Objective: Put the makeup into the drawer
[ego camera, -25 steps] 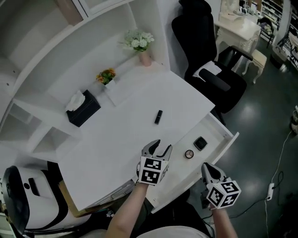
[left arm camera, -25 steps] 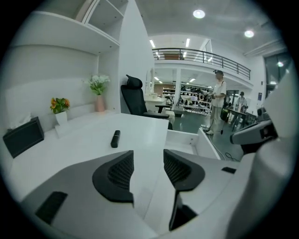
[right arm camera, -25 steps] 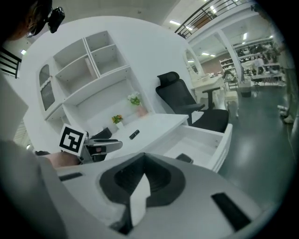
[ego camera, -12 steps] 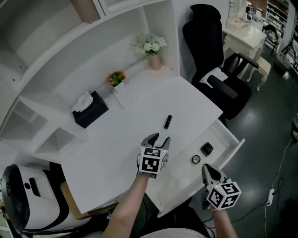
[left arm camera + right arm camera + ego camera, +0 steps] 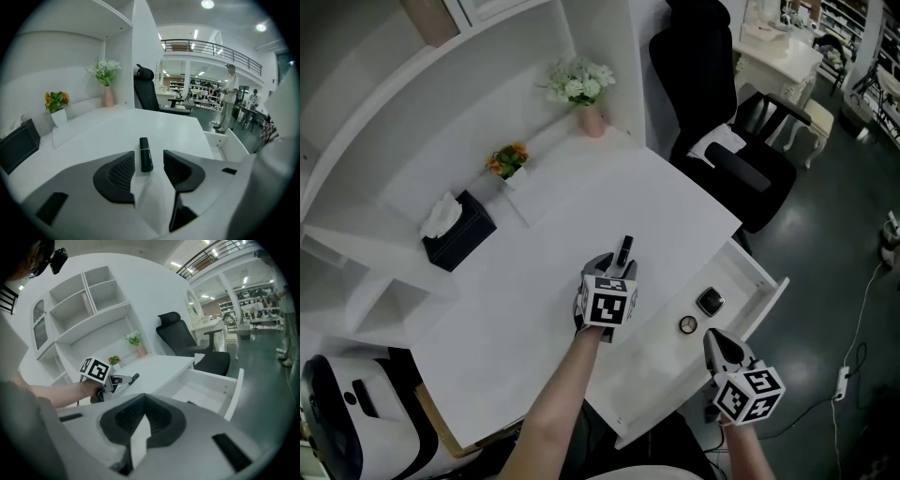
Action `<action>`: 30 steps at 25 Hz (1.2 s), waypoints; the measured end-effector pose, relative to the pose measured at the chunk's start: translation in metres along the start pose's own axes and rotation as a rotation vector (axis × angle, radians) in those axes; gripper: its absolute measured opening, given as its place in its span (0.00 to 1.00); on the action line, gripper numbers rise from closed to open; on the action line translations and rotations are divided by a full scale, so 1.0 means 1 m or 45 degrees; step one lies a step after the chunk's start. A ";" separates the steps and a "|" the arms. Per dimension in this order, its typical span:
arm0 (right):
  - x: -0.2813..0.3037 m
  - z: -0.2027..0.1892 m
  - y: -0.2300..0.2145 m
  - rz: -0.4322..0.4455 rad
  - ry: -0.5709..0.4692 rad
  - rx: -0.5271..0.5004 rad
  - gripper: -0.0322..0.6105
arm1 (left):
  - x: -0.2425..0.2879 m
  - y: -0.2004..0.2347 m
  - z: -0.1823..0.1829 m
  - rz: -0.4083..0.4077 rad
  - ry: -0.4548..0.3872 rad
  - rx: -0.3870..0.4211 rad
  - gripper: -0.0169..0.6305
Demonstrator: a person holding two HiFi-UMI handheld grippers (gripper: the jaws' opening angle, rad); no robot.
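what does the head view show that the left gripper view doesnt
Only the head view: a round dark-rimmed compact and a square black compact in the open white drawer, and the right hand-held gripper. Only the left gripper view: the jaws of the left hand-held gripper apart either side of the black lipstick tube, and a person standing behind. Both: that tube, the white desk, the black office chair.

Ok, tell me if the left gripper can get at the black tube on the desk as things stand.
Probably yes. The left gripper has its jaws apart, and the black tube lies between them on the desk, not yet gripped, with nothing else close by.
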State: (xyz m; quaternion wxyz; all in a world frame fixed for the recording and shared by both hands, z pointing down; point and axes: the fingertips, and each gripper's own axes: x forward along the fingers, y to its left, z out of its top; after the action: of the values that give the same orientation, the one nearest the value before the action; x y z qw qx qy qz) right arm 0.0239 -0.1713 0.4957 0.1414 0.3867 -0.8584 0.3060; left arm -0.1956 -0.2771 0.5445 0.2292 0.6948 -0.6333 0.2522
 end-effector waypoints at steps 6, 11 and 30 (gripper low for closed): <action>0.002 0.000 -0.012 -0.031 0.004 0.026 0.05 | 0.026 0.003 0.004 0.027 0.068 0.024 0.31; -0.002 -0.002 -0.021 -0.044 0.004 0.043 0.05 | 0.037 0.005 -0.002 0.050 0.124 0.015 0.24; -0.035 -0.010 -0.045 -0.018 -0.006 0.054 0.05 | -0.022 -0.035 -0.005 -0.016 0.037 0.092 0.18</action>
State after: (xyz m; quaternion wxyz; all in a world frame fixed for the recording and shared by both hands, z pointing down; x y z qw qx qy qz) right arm 0.0805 -0.1678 0.5058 0.1334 0.3962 -0.8493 0.3223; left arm -0.1623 -0.2539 0.5344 0.2144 0.7028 -0.6161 0.2836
